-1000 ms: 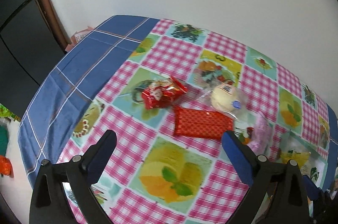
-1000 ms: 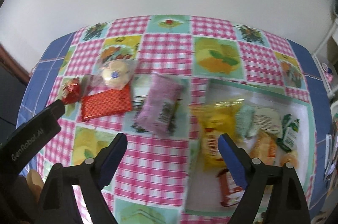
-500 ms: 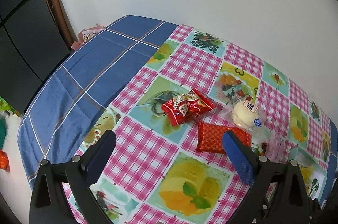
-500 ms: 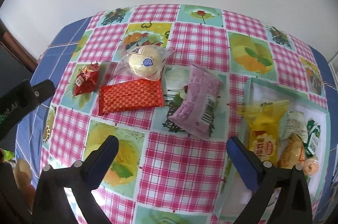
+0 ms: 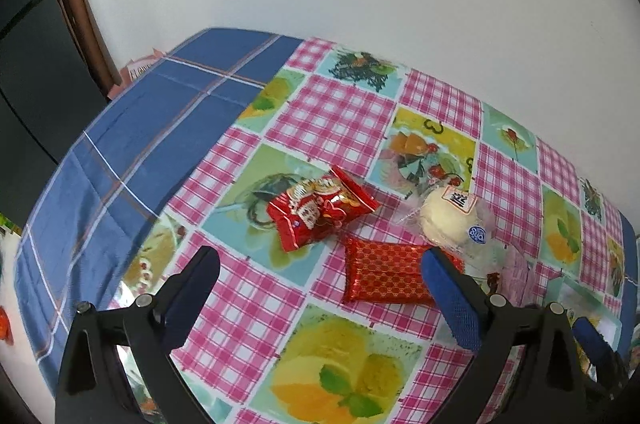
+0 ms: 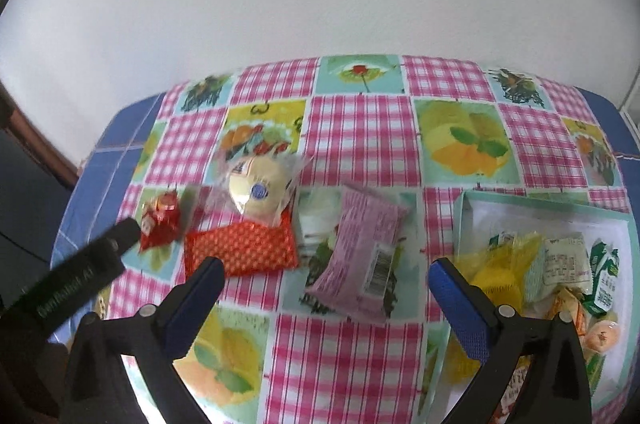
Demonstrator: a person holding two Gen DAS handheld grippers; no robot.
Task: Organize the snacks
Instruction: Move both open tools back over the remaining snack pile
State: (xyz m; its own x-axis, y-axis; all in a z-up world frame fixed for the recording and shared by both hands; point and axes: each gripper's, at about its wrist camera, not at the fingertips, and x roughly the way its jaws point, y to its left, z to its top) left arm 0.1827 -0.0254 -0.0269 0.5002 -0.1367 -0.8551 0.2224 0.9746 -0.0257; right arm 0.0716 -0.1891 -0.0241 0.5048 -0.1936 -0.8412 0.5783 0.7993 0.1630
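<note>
- The left gripper (image 5: 320, 288) is held above the table with its fingers spread wide; nothing is gripped between them.
- A shiny red snack packet (image 5: 320, 212) is seen ahead of the left gripper, lying on a teal square of the tablecloth (image 5: 332, 112).
- A red patterned packet (image 5: 382, 278) is laid flat just beside the shiny one, partly covered in the left wrist view by the blue pad of that gripper's right-hand finger (image 5: 450, 300).
- A round pale bun in clear wrap (image 5: 452, 220) is placed just behind the patterned packet, touching its far edge.
- The right gripper (image 6: 322, 298) is also held with its fingers wide apart, and nothing is clamped in it.
- A pink packet (image 6: 360, 256) with a barcode is seen between those fingers and slightly beyond them, lying flat and not touched by either pad.
- A white tray (image 6: 480, 208) with a teal rim is set at the right of the pink packet; several snacks are gathered in it, among them a yellow packet (image 6: 496, 272), a white packet and green-and-white ones.
- The tray is partly hidden by the right-hand finger of the right gripper.
- The checked blue cloth (image 5: 132, 144) is seen at the left end of the table, under the fruit-printed one.
</note>
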